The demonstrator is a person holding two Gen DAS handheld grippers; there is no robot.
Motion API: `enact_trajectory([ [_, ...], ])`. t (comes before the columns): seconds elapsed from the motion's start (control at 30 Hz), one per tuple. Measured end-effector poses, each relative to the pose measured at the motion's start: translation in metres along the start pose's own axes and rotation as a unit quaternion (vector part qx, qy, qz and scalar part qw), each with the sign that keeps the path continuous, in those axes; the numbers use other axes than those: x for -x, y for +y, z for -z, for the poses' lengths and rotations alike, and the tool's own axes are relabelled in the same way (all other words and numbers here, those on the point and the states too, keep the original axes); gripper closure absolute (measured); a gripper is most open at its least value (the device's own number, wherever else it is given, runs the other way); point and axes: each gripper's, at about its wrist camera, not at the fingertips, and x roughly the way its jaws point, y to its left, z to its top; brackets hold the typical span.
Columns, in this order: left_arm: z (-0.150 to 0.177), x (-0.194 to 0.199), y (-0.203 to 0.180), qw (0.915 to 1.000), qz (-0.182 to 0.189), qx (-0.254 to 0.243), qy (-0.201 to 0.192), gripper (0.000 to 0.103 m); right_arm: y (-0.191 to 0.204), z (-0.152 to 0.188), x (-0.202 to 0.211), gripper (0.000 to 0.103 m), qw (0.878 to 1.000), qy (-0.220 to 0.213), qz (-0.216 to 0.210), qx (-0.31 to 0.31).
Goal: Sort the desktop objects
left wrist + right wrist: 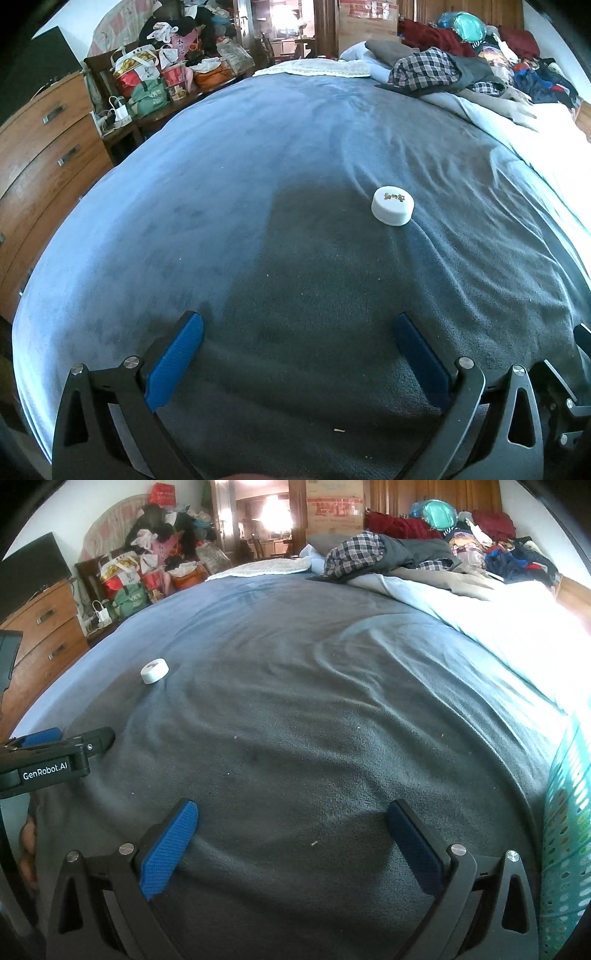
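Note:
A small round white jar [392, 205] with gold lettering on its lid stands on the grey blanket [295, 258] that covers the bed. My left gripper [299, 325] is open wide, nothing between its blue pads, and the jar lies ahead of it and a little right. In the right wrist view the same white jar [154, 670] sits far left, and my left gripper [70, 740] shows from the side at the left edge. My right gripper [291, 812] hangs open over bare blanket [314, 738], holding nothing.
A teal perforated basket [569, 812] stands at the right edge of the bed. Piled clothes [461, 62] cover the far right of the bed. A wooden dresser [40, 147] and stuffed bags [147, 77] stand left of it.

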Motion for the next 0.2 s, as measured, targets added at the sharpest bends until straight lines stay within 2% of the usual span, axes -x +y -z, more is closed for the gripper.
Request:
enact_trajectory([
  [0.2, -0.0002, 0.0006, -0.0022, 1.0, -0.006, -0.005, -0.006, 0.001, 0.0001, -0.0003, 0.0, 0.0, 1.0, 0.0, 0.0, 0.001],
])
